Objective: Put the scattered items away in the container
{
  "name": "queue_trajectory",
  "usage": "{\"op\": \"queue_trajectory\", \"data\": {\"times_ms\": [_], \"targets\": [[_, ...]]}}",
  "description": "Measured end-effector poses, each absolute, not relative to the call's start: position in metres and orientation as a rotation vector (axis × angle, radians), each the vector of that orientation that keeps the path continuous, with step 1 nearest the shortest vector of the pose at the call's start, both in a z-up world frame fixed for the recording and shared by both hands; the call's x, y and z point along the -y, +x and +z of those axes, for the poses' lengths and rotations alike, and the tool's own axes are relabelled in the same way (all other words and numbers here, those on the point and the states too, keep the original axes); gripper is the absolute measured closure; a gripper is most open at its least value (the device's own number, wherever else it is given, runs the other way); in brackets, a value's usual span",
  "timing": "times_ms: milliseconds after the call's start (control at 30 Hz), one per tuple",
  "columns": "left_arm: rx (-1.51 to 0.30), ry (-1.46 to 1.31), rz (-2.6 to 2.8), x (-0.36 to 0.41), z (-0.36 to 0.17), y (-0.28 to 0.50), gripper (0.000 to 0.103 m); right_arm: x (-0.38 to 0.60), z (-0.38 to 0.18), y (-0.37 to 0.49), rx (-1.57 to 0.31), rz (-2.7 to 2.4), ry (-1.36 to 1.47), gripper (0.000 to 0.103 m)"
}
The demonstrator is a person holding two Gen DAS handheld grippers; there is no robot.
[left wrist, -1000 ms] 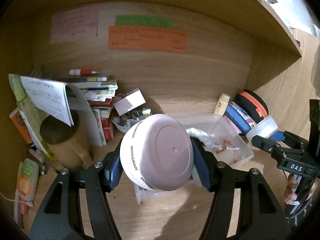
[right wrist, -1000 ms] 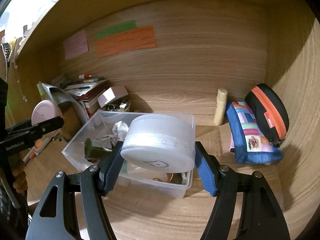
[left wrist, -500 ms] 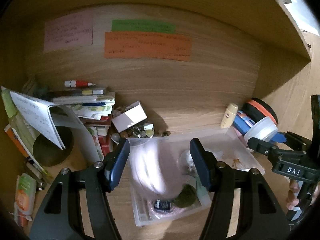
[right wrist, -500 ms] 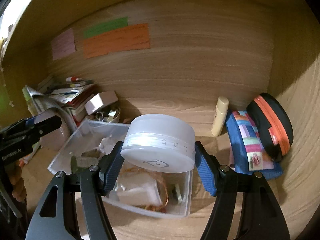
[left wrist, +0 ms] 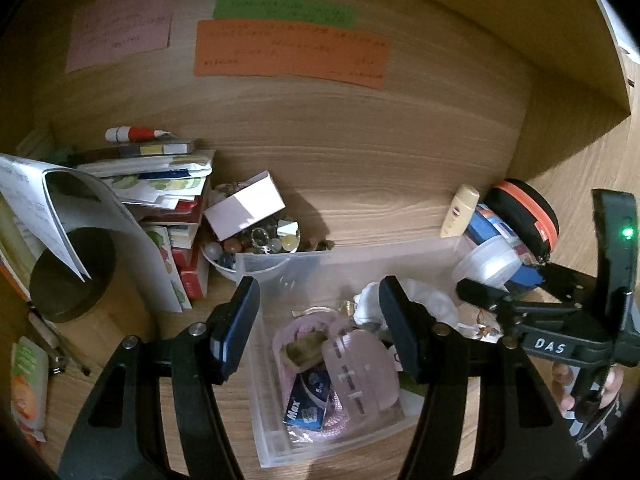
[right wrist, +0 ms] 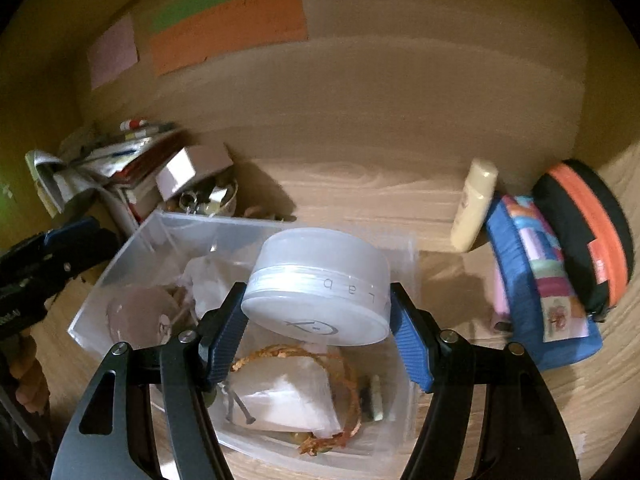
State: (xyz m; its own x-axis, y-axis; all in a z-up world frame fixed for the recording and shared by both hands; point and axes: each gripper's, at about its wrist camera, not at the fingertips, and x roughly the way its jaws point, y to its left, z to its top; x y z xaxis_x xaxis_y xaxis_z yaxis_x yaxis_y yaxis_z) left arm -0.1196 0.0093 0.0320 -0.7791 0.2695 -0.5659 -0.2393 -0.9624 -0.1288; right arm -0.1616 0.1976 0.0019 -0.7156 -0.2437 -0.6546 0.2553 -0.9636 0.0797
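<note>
Left tool: spread wide, nothing between the blue pads, hovering over the near-left part of the bin.
Right tool: pinching a white round jar by its sides, held above the bin's right half.
Container: clear plastic bin on the wooden table, roughly centre, just in front of the back wall.
Pink jar: lying on its side inside the bin, on top of the other bits.
Other stuff in the bin: pink cord, blue "Max" packet, crumpled white plastic, orange braided loop over a white pouch.
Left side of the table: messy stack of books and papers with a red-and-white marker on top, small white box resting over a bowl of beads.
Right side: cream tube leaning at the back wall, blue patchwork pouch just beside a black-and-orange case, all outside the bin.
Back wall: pink, green and orange paper notes stuck up, writing too small to read.
</note>
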Motion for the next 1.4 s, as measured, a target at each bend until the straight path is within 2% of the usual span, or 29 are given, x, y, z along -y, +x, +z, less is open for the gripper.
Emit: {"op": "queue_trajectory", "data": {"times_ms": [233,400,533,800,1033,1200,1400], "targets": [[0.059,-0.927,2.711,-0.012,0.024,-0.122,0.035,-0.187,-0.010,-0.163,-0.098,-2.673,1.066,0.038],[0.052,-0.930,2.719,-0.013,0.025,-0.119,0.024,-0.183,-0.007,-0.158,-0.171,-2.704,1.065,0.027],[0.047,-0.926,2.726,-0.013,0.027,-0.112,0.013,-0.182,-0.003,-0.150,-0.144,-2.651,1.071,0.020],[-0.007,-0.920,2.748,-0.024,0.029,-0.101,0.009,-0.174,0.000,-0.127,-0.246,-2.654,1.030,0.019],[-0.049,-0.909,2.781,-0.032,0.032,-0.087,0.004,-0.179,0.005,-0.112,-0.252,-2.678,1.004,0.019],[-0.084,-0.911,2.796,-0.033,0.031,-0.079,0.003,-0.185,0.011,-0.099,-0.246,-2.704,0.968,0.009],[-0.101,-0.905,2.811,-0.030,0.032,-0.068,0.003,-0.189,0.020,-0.085,-0.241,-2.726,0.918,0.008]]}}
